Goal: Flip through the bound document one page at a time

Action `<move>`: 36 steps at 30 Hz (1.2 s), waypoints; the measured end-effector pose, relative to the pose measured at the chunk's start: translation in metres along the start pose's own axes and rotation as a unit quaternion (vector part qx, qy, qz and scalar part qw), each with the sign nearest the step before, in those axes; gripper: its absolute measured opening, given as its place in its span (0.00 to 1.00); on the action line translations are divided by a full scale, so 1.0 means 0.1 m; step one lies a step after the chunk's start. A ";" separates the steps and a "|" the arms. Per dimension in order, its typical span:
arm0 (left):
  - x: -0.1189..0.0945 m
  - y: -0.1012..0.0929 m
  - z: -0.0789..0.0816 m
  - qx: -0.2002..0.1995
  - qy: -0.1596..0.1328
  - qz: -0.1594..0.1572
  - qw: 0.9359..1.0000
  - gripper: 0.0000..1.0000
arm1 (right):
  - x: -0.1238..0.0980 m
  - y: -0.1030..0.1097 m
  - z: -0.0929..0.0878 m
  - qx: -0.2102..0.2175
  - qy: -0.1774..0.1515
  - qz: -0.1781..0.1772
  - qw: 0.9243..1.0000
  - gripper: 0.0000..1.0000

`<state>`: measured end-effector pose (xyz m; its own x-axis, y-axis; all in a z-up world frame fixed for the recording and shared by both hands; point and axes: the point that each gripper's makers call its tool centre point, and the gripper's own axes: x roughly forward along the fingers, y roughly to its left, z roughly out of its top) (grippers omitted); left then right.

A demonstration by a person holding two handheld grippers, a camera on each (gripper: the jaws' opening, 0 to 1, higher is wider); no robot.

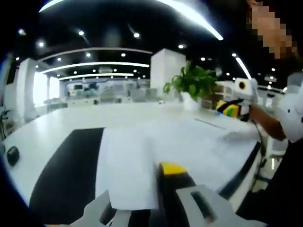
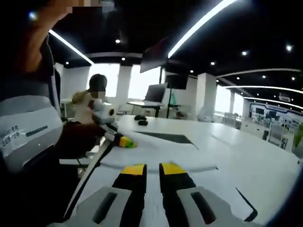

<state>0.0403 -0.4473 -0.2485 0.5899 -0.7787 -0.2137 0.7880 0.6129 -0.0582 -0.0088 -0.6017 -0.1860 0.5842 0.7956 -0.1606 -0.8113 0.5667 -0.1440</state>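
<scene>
left gripper view: the document (image 1: pixel 180 142) lies open and flat on the white desk (image 1: pixel 57 123), spreading from 6 o'clock out toward 2 o'clock, with its long axis running across the frame. a black mat (image 1: pixel 71 175) sits under its left side at 8 o'clock. the left claw (image 1: pixel 137 203) rises at 6 o'clock with one page (image 1: pixel 125 170) passing down between its jaws; it looks clamped on that sheet's near edge, though the left jaw is blurred, so that is a judgement. the right claw (image 1: pixel 232 109) shows at 3 o'clock, yellow-tipped, above the far right edge of the document and apart from the paper. a plant (image 1: pixel 194 82) stands behind at 1 o'clock.

right gripper view: the right claw (image 2: pixel 152 170) is at 6 o'clock, jaws nearly together with a thin slit between them, nothing gripped. white paper (image 2: pixel 156 153) lies just ahead at 12 o'clock. the left claw (image 2: pixel 125 142) appears at 9 o'clock, low on the document's other edge.

key relation: the page is in the left claw and the rest lies to its right, so the turn probably sweeps toward 3 o'clock, with the left hand nearer the sheet. left gripper view gives the held page and mat; right gripper view gives the right claw's slit and the far monitor (image 2: pixel 156 92).
</scene>
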 end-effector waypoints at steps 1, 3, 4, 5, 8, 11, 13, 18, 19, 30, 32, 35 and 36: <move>0.00 0.00 0.00 -0.002 0.000 0.000 1.000 0.06 | 0.06 -0.01 0.00 -0.001 0.003 0.005 1.000 0.14; 0.00 0.00 -0.01 -0.001 -0.002 -0.002 1.000 0.06 | 0.16 -0.03 0.00 -0.003 0.007 0.011 1.000 0.14; 0.00 0.00 -0.01 -0.001 -0.002 -0.003 1.000 0.06 | 0.21 -0.04 0.00 -0.002 0.009 0.015 1.000 0.14; 0.00 0.00 -0.02 -0.002 -0.002 -0.003 1.000 0.06 | 0.26 -0.06 -0.01 -0.001 0.010 0.017 1.000 0.14; -0.01 0.01 -0.01 -0.002 -0.005 -0.004 1.000 0.06 | 0.40 -0.12 -0.03 0.007 0.012 0.022 1.000 0.14; -0.02 0.02 -0.02 -0.003 -0.005 -0.003 1.000 0.06 | 0.50 -0.19 -0.04 0.010 0.015 0.021 1.000 0.14; -0.02 0.03 -0.02 -0.002 -0.004 -0.002 1.000 0.06 | 0.54 -0.22 -0.05 0.011 0.016 0.021 1.000 0.14; -0.02 0.05 -0.03 -0.001 -0.003 0.002 1.000 0.06 | 0.68 -0.31 -0.08 0.007 0.025 0.021 0.999 0.14; -0.02 0.05 -0.03 -0.001 -0.003 0.002 1.000 0.06 | 0.71 -0.33 -0.10 0.005 0.029 0.021 0.999 0.13; -0.03 0.07 -0.04 0.002 -0.003 0.001 1.000 0.06 | 1.06 -0.33 -0.27 0.016 0.067 0.042 0.997 0.12; -0.04 0.08 -0.03 0.000 -0.004 0.001 1.000 0.06 | 1.12 -0.34 -0.31 0.012 0.076 0.045 0.996 0.12; -0.06 0.08 -0.01 -0.004 -0.009 0.001 1.000 0.06 | 1.17 -0.41 -0.31 0.019 0.076 0.042 0.996 0.11; -0.06 0.08 0.00 -0.004 -0.010 0.001 1.000 0.06 | 1.19 -0.43 -0.32 0.021 0.077 0.040 0.996 0.11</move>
<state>0.0424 -0.4377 -0.2480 0.5955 -0.7796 -0.1938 0.7849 0.6161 -0.0664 0.0961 -0.5379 -0.2300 0.5110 0.7984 -0.3187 -0.8542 0.5132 -0.0838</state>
